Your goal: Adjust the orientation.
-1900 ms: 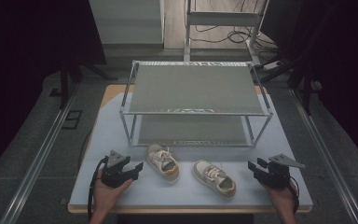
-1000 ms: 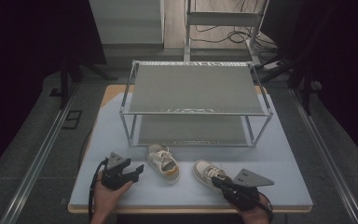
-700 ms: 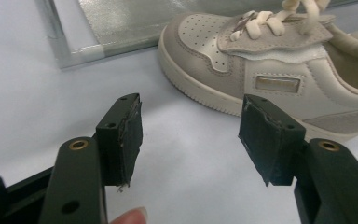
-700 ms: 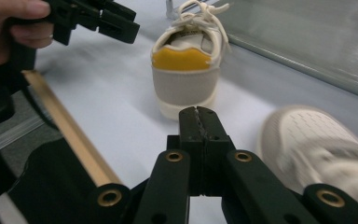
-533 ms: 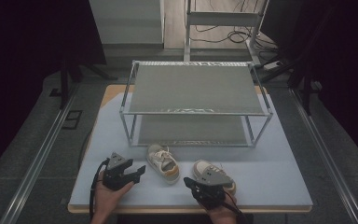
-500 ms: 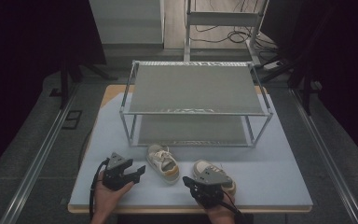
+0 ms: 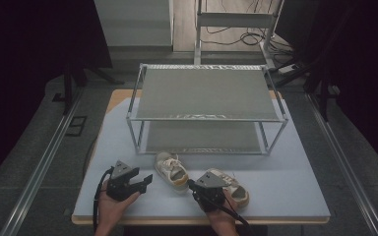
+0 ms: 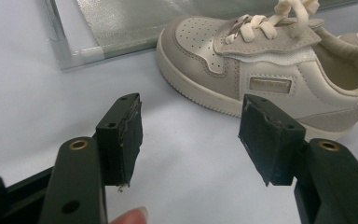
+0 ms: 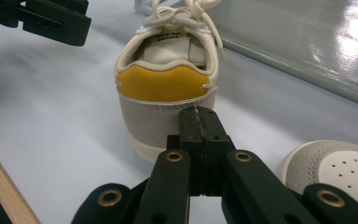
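Left sneaker (image 8: 261, 70) is sitting on the table mat (image 7: 295, 167), at 6 o'clock from the shoe rack (image 7: 206, 98). It's looking light, soft-sided, stiff at the heel counter; I'm judging the heel collar best to pinch. My left gripper (image 8: 191, 135) is hanging open beside it; my right gripper (image 9: 200, 135) is pressed closed, empty, behind the heel, right sneaker (image 9: 335, 163) at its 3 o'clock.

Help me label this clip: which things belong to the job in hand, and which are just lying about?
In the job: left sneaker, right sneaker, two-tier shoe rack, left gripper, right gripper.
Lying about: cables on the floor, metal frame behind the table.
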{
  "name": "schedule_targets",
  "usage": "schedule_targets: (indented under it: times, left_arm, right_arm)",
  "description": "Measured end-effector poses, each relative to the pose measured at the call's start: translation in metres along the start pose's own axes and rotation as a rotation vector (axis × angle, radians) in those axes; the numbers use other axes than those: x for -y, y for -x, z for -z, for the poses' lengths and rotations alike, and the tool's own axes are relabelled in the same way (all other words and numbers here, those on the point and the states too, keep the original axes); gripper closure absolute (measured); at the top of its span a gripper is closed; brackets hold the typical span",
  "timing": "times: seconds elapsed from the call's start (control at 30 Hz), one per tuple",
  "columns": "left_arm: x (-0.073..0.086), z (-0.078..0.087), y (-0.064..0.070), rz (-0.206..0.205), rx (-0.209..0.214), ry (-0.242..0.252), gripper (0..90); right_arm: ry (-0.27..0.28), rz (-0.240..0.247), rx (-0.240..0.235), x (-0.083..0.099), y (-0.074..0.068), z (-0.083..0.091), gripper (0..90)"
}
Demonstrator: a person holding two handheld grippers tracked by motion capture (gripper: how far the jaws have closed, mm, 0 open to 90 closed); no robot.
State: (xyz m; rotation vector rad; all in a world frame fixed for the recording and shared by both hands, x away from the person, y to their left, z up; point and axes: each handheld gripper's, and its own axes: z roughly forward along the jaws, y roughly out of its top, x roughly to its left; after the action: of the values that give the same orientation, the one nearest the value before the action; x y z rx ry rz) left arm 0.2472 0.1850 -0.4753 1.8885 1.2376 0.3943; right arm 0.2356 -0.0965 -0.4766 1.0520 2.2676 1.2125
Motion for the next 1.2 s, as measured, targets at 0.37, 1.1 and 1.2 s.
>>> schedule_targets:
  times: [0.37,1.1,1.2]
  left_arm:
    - [0.0,0.001,0.0,0.0,-0.001,-0.005,39.2]
    - [0.002,0.007,-0.009,0.02,-0.012,0.0,39.4]
    - [0.002,0.008,-0.011,0.025,-0.011,0.003,39.4]
  right_arm:
    - [-0.005,-0.014,-0.146,-0.001,-0.016,-0.004,89.9]
    - [-0.029,-0.005,-0.218,0.003,-0.028,-0.027,89.9]
    - [-0.031,0.004,-0.238,0.001,-0.033,-0.031,89.9]
